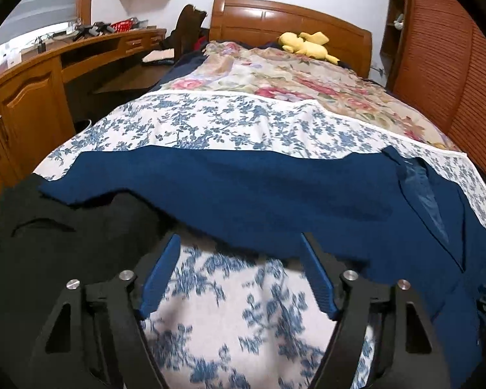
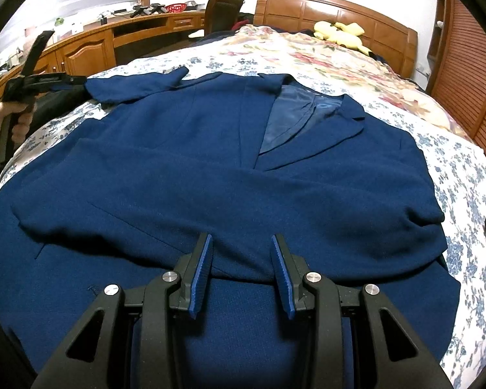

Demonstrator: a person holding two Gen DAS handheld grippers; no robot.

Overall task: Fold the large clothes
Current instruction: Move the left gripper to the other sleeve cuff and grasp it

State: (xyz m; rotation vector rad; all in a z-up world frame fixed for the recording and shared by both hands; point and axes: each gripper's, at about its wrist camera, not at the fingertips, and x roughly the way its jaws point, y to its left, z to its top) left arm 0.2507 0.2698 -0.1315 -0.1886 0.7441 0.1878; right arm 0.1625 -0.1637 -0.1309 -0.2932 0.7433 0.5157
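A large navy blue jacket (image 2: pixel 210 168) lies face up on the bed, lapels and shiny lining toward the headboard; one sleeve (image 2: pixel 136 89) stretches out to the far left. In the left wrist view the jacket (image 1: pixel 259 191) crosses the middle. My right gripper (image 2: pixel 241 240) is open and empty, just above the jacket's lower part. My left gripper (image 1: pixel 239 240) is open and empty over the floral sheet, close to the jacket's near edge. It also shows in the right wrist view (image 2: pixel 39 81), held at the bed's left side.
A blue floral sheet (image 1: pixel 210 120) covers the bed; a pink floral blanket (image 1: pixel 291 77) and yellow plush toy (image 1: pixel 306 45) lie near the wooden headboard (image 1: pixel 288 19). A black garment (image 1: pixel 48 227) lies at the left. A wooden desk (image 1: pixel 48 74) stands left, a wardrobe (image 1: pixel 453 64) right.
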